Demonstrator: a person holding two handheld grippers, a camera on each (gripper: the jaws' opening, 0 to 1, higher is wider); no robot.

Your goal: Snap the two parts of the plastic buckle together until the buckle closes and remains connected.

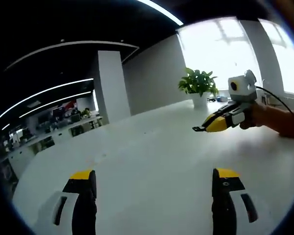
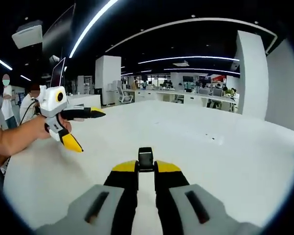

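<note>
In the right gripper view, a small black buckle part (image 2: 145, 159) sticks out from between my right gripper's (image 2: 145, 168) yellow-tipped jaws, which are shut on it above the white table (image 2: 210, 147). In the left gripper view, that same right gripper (image 1: 202, 128) comes in from the right in a person's hand, with the dark buckle part (image 1: 198, 129) at its tip. My left gripper (image 1: 154, 175) stands open, its jaws wide apart and nothing between them. The left gripper (image 2: 92, 132) also appears at the left of the right gripper view, held up open.
A potted plant (image 1: 198, 83) stands at the table's far end near bright windows. A white pillar (image 1: 110, 85) and office desks (image 2: 196, 95) lie beyond the table. People stand at the left edge (image 2: 7, 105). The person's forearm (image 2: 14, 137) reaches over the table.
</note>
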